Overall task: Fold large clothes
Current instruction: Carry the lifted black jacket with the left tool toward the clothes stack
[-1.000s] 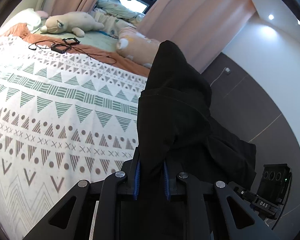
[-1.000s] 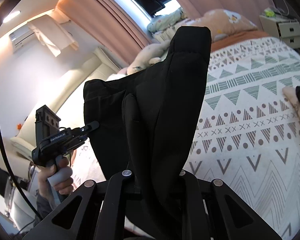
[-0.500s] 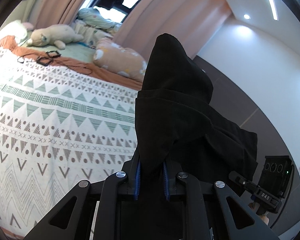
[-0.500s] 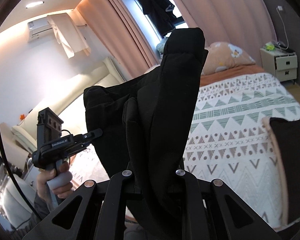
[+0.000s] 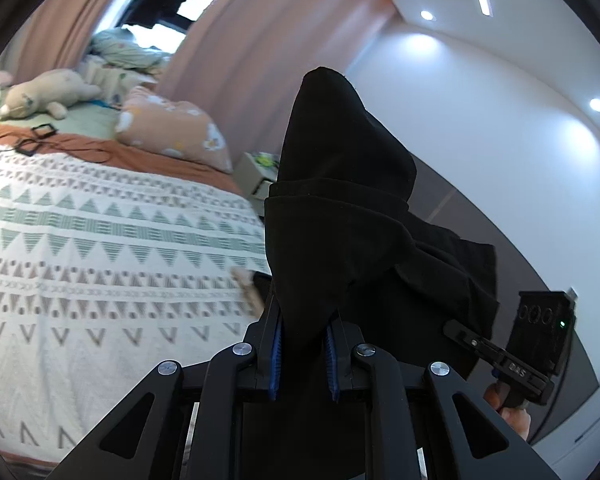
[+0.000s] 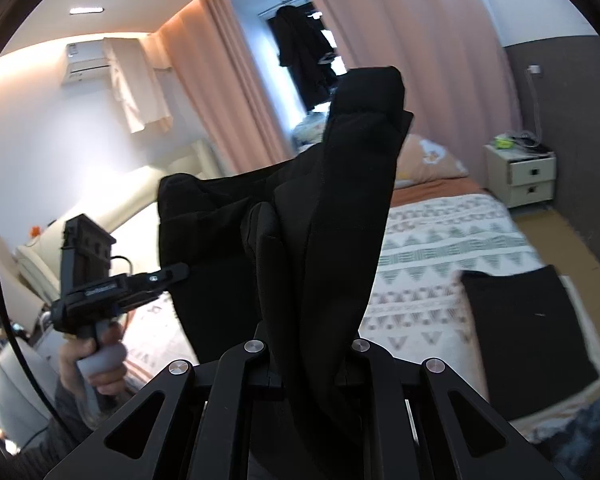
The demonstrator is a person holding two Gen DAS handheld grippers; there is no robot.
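Observation:
A large black garment (image 5: 340, 216) hangs in the air between my two grippers, above the near edge of the bed. My left gripper (image 5: 303, 344) is shut on one bunched edge of it; the cloth rises in a peak between the blue-padded fingers. My right gripper (image 6: 308, 344) is shut on another edge of the same black garment (image 6: 324, 208), which stands up in a tall fold. In the right wrist view the left gripper (image 6: 180, 270) pinches the garment's far corner. The right gripper also shows in the left wrist view (image 5: 456, 326).
The bed with a triangle-patterned blanket (image 5: 100, 248) lies below and ahead. A folded black garment (image 6: 528, 324) lies on its near right corner. Pillows (image 5: 172, 128) and a plush toy (image 5: 44, 92) are at the head. A nightstand (image 6: 520, 176) stands by the dark wall.
Both grippers have lifted and tilted upward with the garment; the bed has dropped lower in both views and more wall, curtain and ceiling show. The grips have not changed.

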